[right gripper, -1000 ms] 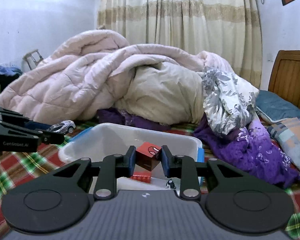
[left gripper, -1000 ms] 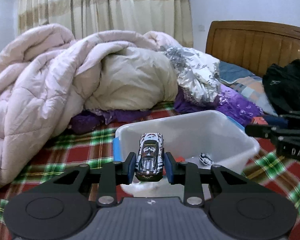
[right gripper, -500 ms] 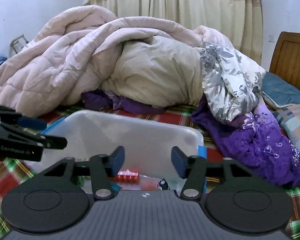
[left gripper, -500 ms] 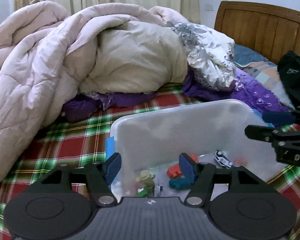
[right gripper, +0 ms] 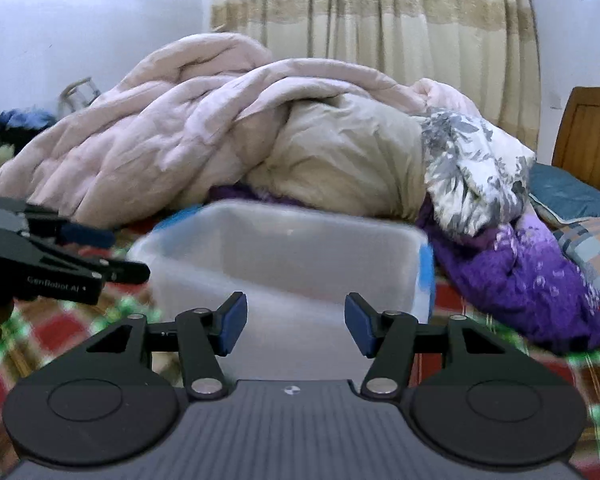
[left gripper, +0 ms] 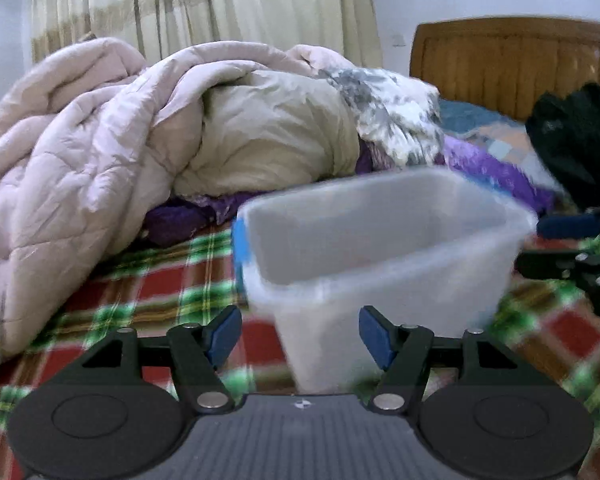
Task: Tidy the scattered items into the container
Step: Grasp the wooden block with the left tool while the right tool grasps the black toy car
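Two handheld grippers, both with jaws spread wide and nothing between their blue pads, point at one translucent plastic bin on a bed. From the left wrist view, the left gripper (left gripper: 300, 334) sits low and close to the near wall of the bin (left gripper: 384, 280), which fills the gap between its fingers. From the right wrist view, the right gripper (right gripper: 294, 322) faces the same bin (right gripper: 284, 264) from the other side, with the bin's near wall just beyond its fingertips.

Each gripper appears in the other's view: the right gripper (left gripper: 580, 256) at the right edge, beside the bin, and the left gripper (right gripper: 60, 268) at the left edge, close to the bin's corner. Open plaid blanket (left gripper: 172, 296), red and green, lies to the left of the bin and in front of it.

The bin's rim is open on top, with one blue handle (left gripper: 241, 236) on a short end. Both views are blurred by motion, so the contents cannot be made out.

Behind the bin rises one large pink quilt (left gripper: 80, 152), bunched high, with a purple cloth (right gripper: 520, 280) and a wooden headboard (left gripper: 512, 60) farther back.
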A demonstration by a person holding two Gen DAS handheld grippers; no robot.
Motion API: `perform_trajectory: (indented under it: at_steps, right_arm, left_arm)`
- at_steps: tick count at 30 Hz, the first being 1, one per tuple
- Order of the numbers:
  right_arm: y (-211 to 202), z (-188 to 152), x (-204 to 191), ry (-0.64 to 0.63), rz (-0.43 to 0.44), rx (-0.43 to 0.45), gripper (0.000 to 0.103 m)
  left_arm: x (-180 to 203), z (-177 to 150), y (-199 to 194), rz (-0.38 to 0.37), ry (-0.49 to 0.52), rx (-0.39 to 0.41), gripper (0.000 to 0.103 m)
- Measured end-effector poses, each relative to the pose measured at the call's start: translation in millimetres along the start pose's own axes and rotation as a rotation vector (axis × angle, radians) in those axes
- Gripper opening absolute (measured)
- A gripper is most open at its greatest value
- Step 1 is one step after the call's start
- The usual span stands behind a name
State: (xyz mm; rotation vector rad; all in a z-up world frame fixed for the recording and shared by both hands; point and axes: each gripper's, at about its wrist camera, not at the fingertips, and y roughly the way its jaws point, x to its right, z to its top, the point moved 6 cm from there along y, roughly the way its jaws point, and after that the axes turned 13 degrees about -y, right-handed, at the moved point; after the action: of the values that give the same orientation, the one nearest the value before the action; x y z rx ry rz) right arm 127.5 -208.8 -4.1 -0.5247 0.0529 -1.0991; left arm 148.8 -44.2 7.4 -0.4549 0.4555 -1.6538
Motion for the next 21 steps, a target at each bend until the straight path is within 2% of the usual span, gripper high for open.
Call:
perform_trajectory:
  at_steps: [4, 7, 8, 10, 11, 12, 21]
  right_arm:
    - [-5.1, -41.2, -23.5, -0.045, 0.001, -0.058, 0.058]
    - [3.1, -63.0, -19.9, 0.016, -0.029, -0.105, 0.058]
    - [6.6, -67.4, -18.0, 0.031, -0.046, -0.113, 0.059]
    - [13.6, -73.3, -15.5, 0.053, -0.075, -0.121, 0.066]
    - [16.9, -76.1, -15.7, 0.057, -0.086, -0.121, 0.075]
    - [19.3, -78.4, -16.4, 0.058, -0.097, -0.120, 0.078]
    - [41.2, -93.5, -13.2, 0.086, -0.084, -0.138, 0.078]
  left_arm:
    - [3.9, -40.0, 0.4, 0.023, 0.026, -0.041, 0.069]
    - [5.5, -56.1, 11.2, 0.049, 0.018, -0.061, 0.069]
    - [6.4, -59.8, 15.6, 0.057, 0.016, -0.065, 0.069]
    - [7.4, -66.3, 24.4, 0.065, 0.005, -0.077, 0.069]
    - [7.5, -68.1, 29.2, 0.069, 0.001, -0.082, 0.069]
    - [8.0, -70.7, 33.6, 0.071, -0.001, -0.088, 0.069]
    - [14.8, -81.3, 59.2, 0.069, 0.018, -0.100, 0.069]
